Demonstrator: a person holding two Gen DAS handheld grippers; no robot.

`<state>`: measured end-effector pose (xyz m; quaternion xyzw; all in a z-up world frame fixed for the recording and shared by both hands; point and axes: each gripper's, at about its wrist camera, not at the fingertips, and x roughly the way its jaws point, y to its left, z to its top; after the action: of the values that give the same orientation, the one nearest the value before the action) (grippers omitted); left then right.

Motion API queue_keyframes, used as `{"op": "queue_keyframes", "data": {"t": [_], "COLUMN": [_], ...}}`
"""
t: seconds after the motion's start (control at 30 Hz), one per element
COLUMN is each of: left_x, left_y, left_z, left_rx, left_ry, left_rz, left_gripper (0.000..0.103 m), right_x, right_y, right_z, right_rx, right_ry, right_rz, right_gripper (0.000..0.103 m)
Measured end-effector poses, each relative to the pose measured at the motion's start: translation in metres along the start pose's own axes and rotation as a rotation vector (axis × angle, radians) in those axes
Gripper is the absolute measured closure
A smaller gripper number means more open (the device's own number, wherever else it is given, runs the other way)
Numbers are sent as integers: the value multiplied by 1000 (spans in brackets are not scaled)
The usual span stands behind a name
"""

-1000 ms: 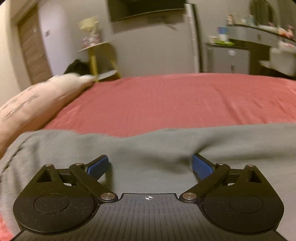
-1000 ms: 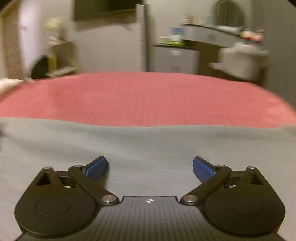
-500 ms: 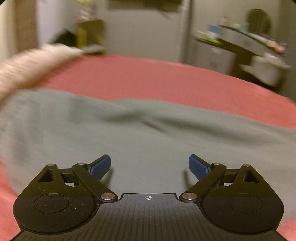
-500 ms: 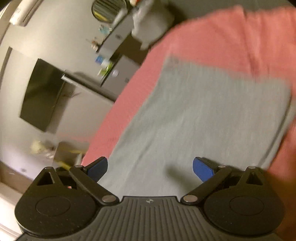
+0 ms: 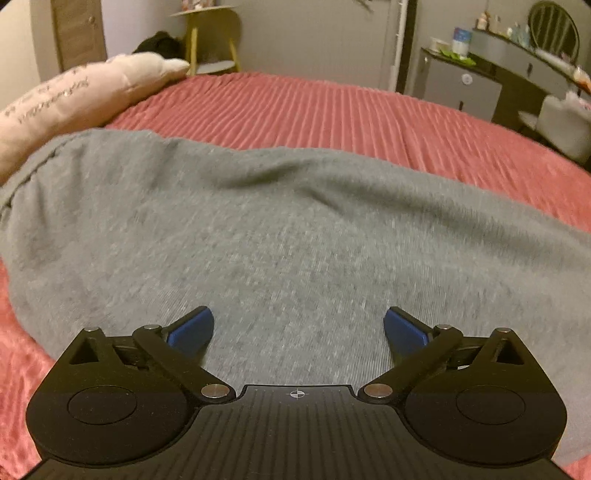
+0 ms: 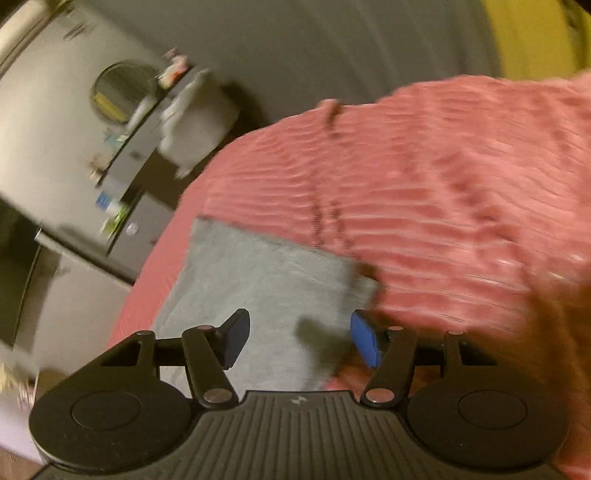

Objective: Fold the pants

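Note:
Grey pants (image 5: 280, 229) lie spread across a red ribbed bedspread (image 5: 332, 110), filling the middle of the left wrist view. My left gripper (image 5: 297, 325) hovers over the cloth with its jaws wide open and nothing between them. In the tilted, blurred right wrist view, one end of the grey pants (image 6: 266, 280) lies on the bedspread (image 6: 443, 203). My right gripper (image 6: 298, 338) sits over that end near its corner. Its jaws are closing, with grey cloth lying between the pads but not pressed by them.
A pale pink pillow (image 5: 70, 96) lies at the left end of the bed. Beyond the bed stand a yellow side table (image 5: 210, 33), a grey cabinet (image 5: 461, 85) and a dresser with a round mirror (image 6: 122, 92).
The left gripper has drifted over the pants, showing more grey cloth. The right gripper has rolled strongly, swung to the pants' end, and its jaws have narrowed.

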<state>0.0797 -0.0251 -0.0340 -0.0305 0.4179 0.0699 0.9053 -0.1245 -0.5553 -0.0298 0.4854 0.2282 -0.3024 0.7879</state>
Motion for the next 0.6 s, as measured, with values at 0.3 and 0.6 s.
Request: {"op": "queue_keyframes", "data": {"t": [0.3,0.6], "left_x": [1,4], "left_y": [2,1], "left_z": [0,1], "left_rx": [-8,-8], "left_ry": [4,5], "left_rz": [-1,0], "left_gripper": [0,0], "right_x": [13,29], "right_y": [0,-18], "right_z": [6,15], "right_rx": [26,140], "right_ry": [19,67], "right_rz": [26,24], "right_gripper": [59,78]}}
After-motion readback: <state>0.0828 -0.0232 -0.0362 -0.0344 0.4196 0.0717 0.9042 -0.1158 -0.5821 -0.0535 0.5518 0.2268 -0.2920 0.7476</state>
